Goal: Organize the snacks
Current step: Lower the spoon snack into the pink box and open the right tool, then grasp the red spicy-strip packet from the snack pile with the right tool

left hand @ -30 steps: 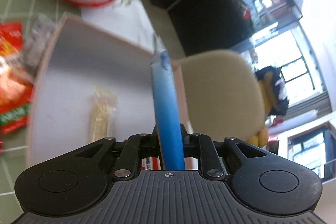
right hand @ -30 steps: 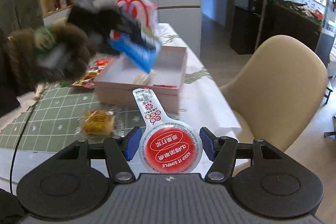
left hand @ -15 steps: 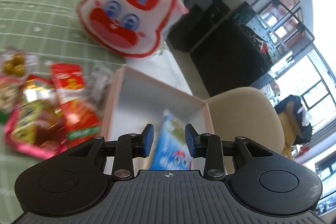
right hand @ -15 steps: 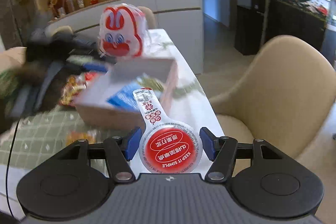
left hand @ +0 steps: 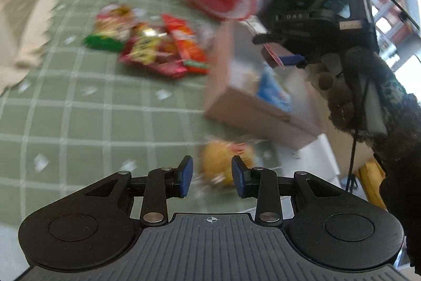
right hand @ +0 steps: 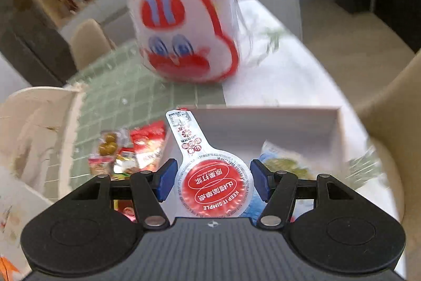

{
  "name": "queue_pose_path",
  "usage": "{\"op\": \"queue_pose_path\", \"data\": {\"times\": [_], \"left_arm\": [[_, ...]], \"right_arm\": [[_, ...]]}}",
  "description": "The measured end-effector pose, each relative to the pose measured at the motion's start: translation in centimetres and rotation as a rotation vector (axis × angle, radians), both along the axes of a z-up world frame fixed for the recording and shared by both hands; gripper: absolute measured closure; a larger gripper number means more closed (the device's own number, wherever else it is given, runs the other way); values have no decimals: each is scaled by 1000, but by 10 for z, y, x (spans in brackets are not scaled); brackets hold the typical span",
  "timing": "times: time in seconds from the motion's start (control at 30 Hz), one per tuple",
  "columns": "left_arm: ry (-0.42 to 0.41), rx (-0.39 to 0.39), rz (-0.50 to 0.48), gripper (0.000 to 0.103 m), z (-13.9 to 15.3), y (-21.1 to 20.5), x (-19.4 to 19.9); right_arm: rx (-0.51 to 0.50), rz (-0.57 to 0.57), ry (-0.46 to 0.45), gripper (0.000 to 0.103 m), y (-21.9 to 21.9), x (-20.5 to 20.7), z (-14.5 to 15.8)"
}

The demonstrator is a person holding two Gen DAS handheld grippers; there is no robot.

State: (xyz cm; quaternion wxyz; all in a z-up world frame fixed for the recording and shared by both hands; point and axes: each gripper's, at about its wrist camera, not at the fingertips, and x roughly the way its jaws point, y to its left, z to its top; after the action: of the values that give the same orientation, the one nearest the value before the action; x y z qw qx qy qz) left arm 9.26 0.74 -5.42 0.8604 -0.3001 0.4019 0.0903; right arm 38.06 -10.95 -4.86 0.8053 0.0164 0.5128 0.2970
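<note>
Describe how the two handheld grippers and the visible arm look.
Each gripper, left gripper and right gripper, has a black ribbed body, round side discs, black linkage bars with silver rivets, blue finger pads, and a white crosshair mark. The arm behind the right one wears a dark fuzzy sleeve with a thin black cable.

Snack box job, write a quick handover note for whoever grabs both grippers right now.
Left gripper: open, empty, hovering over the yellow wrapped snack on the green checked tablecloth.
Right gripper: holding the red-lidded jelly cup over the box; the jaws look slightly off its sides, so the grip is unclear.
Done: blue packet lies in the box.
Left: release the cup, then the yellow snack and the pile of red packets beside the box. Rabbit-face bag stands behind.
</note>
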Motion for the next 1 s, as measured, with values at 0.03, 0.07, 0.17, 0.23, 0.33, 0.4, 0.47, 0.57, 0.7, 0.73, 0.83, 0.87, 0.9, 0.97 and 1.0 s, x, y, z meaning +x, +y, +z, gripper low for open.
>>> {"op": "queue_pose_path", "data": {"times": [0.03, 0.07, 0.17, 0.23, 0.33, 0.4, 0.47, 0.57, 0.7, 0.73, 0.83, 0.87, 0.9, 0.97, 1.0], "left_arm": [[11, -7, 24, 67, -3, 6, -6], [20, -10, 40, 67, -6, 10, -10], [36, -13, 72, 67, -9, 22, -22], [35, -26, 78, 67, -11, 30, -26], [27, -48, 77, 67, -16, 38, -25], [17, -57, 67, 67, -17, 42, -23], [2, -57, 62, 67, -16, 48, -22], [-23, -59, 70, 67, -14, 59, -23], [-59, -70, 91, 67, -13, 78, -26], [-67, -77, 98, 67, -13, 83, -26], [-77, -103, 132, 67, -19, 100, -30], [-74, -111, 146, 67, -21, 105, -32], [-72, -117, 159, 67, -23, 110, -33], [-71, -126, 179, 67, -26, 118, -39], [-68, -127, 189, 67, -27, 121, -42]], "right_arm": [[-20, -10, 13, 42, 6, 1, -8], [-35, -16, 27, 42, 10, 1, -15], [-65, 10, 85, 41, 22, 3, -30], [-70, 13, 77, 41, 20, 3, -28], [-61, 29, 39, 35, 16, -1, -15], [-84, 42, -2, 34, 14, -7, -1], [-107, 67, -76, 34, 18, -17, 18], [-120, 113, -130, 34, 31, -23, 43], [-114, 131, -116, 34, 65, -14, 62], [-127, 130, -118, 34, 77, -8, 64], [-200, 128, -79, 36, 115, 14, 57], [-218, 122, -39, 38, 126, 24, 51], [-221, 123, 15, 47, 137, 36, 42], [-233, 118, 75, 62, 155, 54, 26], [-256, 119, 81, 64, 164, 62, 16]]}}
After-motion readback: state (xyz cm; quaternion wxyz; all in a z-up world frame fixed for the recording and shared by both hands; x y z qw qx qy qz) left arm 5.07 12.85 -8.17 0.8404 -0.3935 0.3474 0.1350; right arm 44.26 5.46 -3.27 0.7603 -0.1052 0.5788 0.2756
